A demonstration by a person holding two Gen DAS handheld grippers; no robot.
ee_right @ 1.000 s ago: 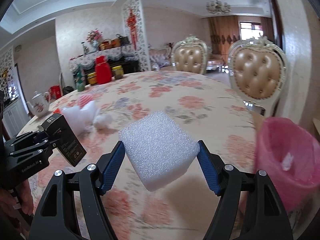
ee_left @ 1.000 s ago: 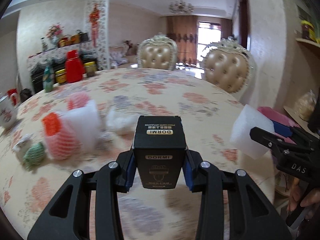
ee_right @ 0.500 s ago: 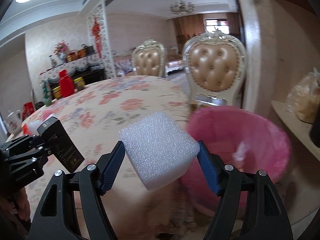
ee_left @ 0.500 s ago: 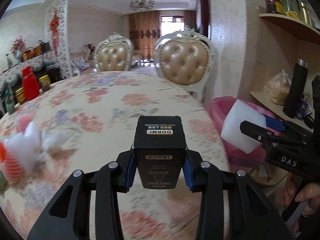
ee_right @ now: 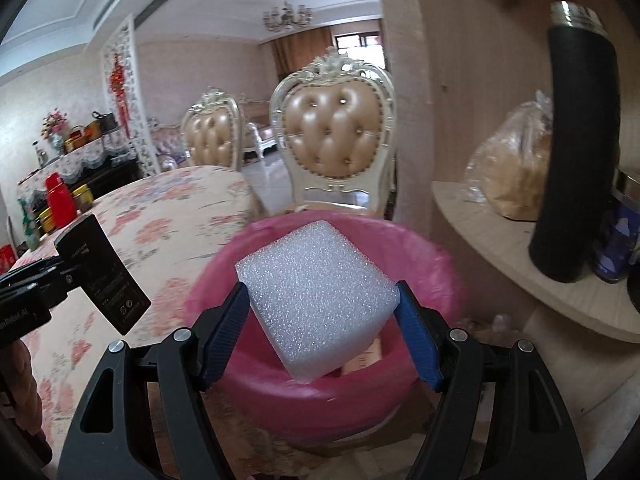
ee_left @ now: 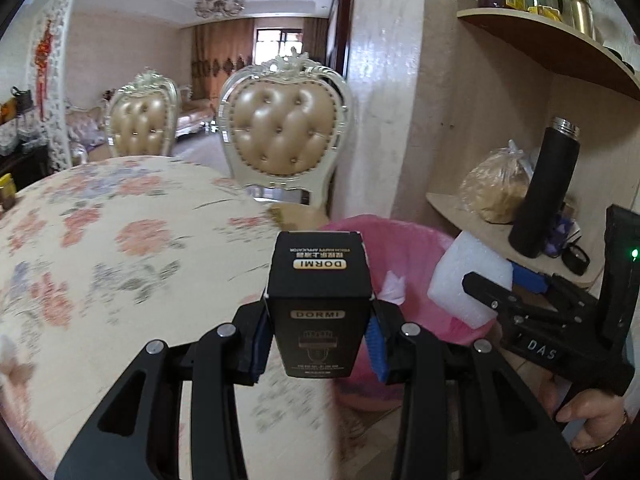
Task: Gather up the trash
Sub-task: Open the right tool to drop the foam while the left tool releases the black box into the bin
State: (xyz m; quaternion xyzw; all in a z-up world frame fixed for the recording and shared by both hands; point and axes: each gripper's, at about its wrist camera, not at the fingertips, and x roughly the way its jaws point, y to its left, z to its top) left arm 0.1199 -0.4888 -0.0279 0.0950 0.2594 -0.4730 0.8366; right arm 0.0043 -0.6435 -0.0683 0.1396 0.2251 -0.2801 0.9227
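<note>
Foam block (ee_right: 316, 296), clamped in right gripper (ee_right: 320, 320), hangs inside pink bin (ee_right: 432, 256) rim; left gripper (ee_left: 318, 344) grips black box (ee_left: 318, 304) beside table edge (ee_left: 256, 208).

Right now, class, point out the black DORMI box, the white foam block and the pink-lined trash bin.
black DORMI box (ee_left: 318, 322), left wrist view, front face.
white foam block (ee_right: 316, 300), right wrist view, top face.
pink-lined trash bin (ee_right: 432, 256), right wrist view, right rim.

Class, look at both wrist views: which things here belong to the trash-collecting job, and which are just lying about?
Part of the job:
- black DORMI box, held in the left gripper
- white foam block, held in the right gripper
- pink-lined bin

Just lying about:
- black flask on the shelf
- bagged food
- padded chairs
- floral table
</note>
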